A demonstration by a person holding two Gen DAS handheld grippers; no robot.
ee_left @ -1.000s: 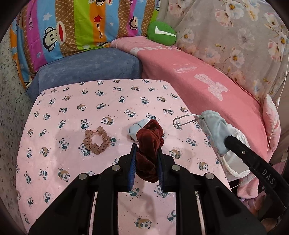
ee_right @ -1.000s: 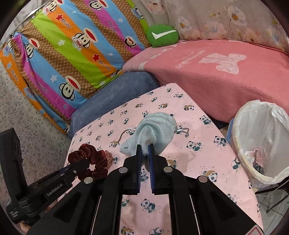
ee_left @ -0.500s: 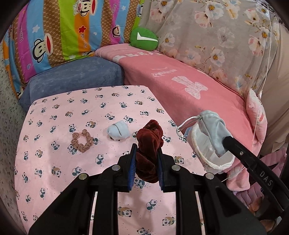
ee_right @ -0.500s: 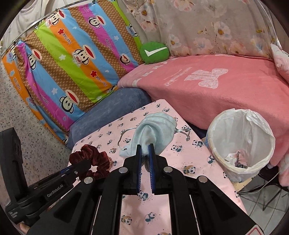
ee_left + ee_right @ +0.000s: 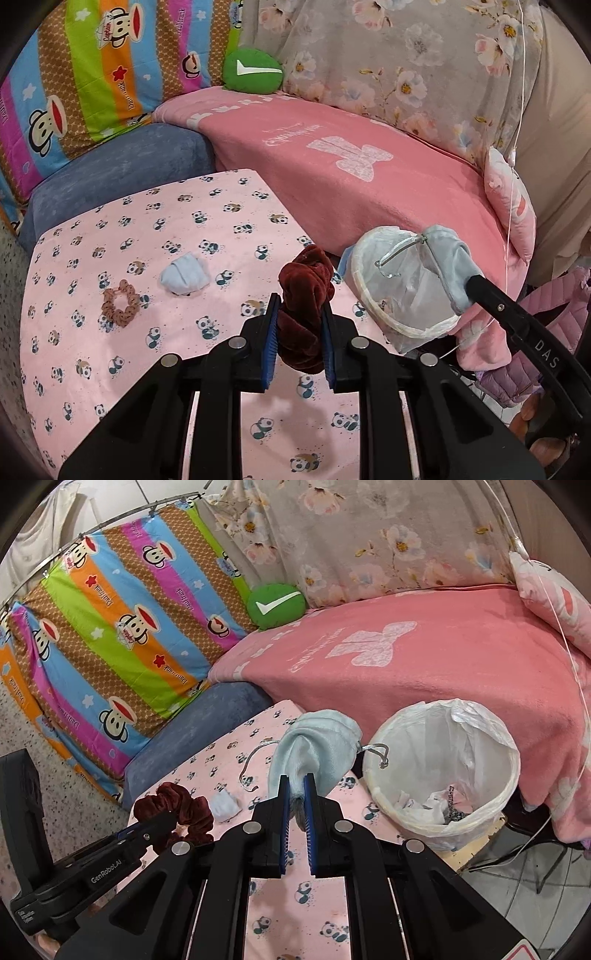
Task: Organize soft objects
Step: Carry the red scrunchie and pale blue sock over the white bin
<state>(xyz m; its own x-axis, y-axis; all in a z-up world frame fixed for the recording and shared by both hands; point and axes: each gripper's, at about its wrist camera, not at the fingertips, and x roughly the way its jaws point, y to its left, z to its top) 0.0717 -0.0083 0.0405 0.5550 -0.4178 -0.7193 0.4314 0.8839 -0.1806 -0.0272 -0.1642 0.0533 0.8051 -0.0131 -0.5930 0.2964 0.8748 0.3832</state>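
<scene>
L gripper [image 5: 298, 343] clamps scrunchie [image 5: 304, 295] nr table edge [image 5: 321, 251]; bin [image 5: 400, 295] beside.

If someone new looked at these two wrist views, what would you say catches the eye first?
Probably the dark red velvet scrunchie clamped in the left gripper above the pink panda-print table cover, and the pale blue drawstring pouch pinched in the right gripper beside the white bag-lined bin. Behind them, the bright striped monkey-print quilt and round green cushion stand out.
</scene>
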